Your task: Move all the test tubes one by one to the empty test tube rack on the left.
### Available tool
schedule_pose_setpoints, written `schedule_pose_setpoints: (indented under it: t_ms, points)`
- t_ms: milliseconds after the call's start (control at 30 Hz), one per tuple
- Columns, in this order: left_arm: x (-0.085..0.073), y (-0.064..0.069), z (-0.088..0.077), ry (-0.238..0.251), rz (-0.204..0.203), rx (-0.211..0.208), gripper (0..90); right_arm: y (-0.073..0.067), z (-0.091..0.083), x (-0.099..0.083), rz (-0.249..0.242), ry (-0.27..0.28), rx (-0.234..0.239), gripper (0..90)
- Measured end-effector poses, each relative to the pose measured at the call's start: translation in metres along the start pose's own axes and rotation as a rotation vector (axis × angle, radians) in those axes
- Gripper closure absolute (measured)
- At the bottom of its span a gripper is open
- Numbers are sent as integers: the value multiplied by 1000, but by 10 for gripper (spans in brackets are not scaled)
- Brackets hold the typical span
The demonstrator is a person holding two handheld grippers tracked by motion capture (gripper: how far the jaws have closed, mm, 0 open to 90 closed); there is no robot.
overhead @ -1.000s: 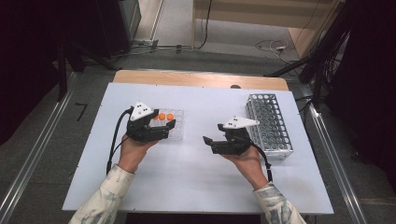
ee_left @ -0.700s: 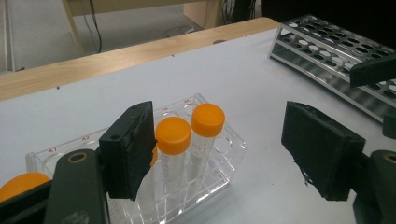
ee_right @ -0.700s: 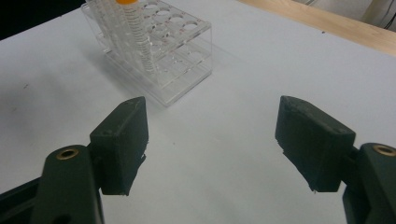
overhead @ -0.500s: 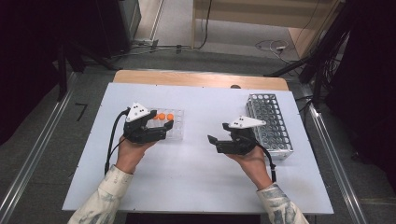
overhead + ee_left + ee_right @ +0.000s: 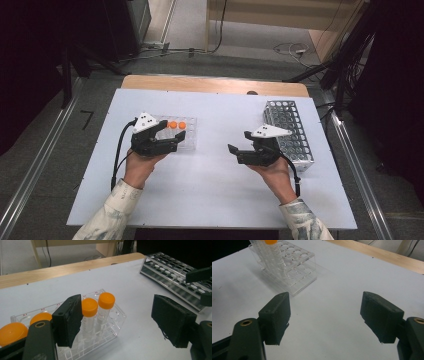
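I'm working in a lab: a clear tube rack (image 5: pixel 75 340) with orange-capped tubes (image 5: pixel 89 315) beside my left gripper (image 5: pixel 167 140), metal rack (image 5: pixel 290 130) right.

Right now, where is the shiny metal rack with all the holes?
In the high view the metal rack sits on the white table's right side, near the far edge, just beyond the right gripper and across from the clear rack.

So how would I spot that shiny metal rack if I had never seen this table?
Start at the white table and go to its right edge, past the right gripper. There lies the metal rack, a long silver grid of empty round holes. Unlike the clear plastic rack on the left, it holds no orange-capped tubes.
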State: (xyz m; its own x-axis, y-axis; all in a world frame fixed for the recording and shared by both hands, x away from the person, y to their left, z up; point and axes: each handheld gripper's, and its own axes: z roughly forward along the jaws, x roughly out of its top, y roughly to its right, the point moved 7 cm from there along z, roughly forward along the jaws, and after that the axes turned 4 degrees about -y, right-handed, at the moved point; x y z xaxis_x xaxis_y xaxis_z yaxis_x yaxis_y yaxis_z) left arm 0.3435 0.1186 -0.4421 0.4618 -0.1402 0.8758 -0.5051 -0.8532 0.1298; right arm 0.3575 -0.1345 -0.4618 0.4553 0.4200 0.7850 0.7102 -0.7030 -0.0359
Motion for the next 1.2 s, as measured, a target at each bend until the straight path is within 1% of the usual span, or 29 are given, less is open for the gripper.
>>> schedule_pose_setpoints:
  t_ms: [133, 300, 467, 533, 667, 700, 900, 1133, 1200]
  points:
    - [-2, 1, -3, 8, 3, 10, 251, 3, -3, -3, 5, 1, -9, 222]
    - [-6, 0, -6, 4, 7, 17, 250, 5, -7, -6, 4, 5, -16, 222]
    - [-14, 2, -6, -11, 7, 18, 246, 7, -12, -8, 2, 10, -24, 222]
    - [-17, 3, -5, -20, 16, 25, 230, 8, -13, -10, 4, 9, -26, 211]
    - [-21, 4, -6, -22, 18, 31, 211, 9, -14, -12, 4, 3, -29, 202]
    - [-22, 4, -7, -17, 13, 35, 210, 9, -15, -12, 8, 1, -30, 197]
    - [-29, 4, -10, -9, 12, 57, 207, 12, -20, -15, 10, 13, -41, 181]
    - [-35, 2, -14, -9, 11, 65, 205, 14, -27, -19, 10, 20, -49, 178]
    - [-37, 1, -14, -16, 7, 68, 198, 15, -28, -20, 10, 22, -49, 178]
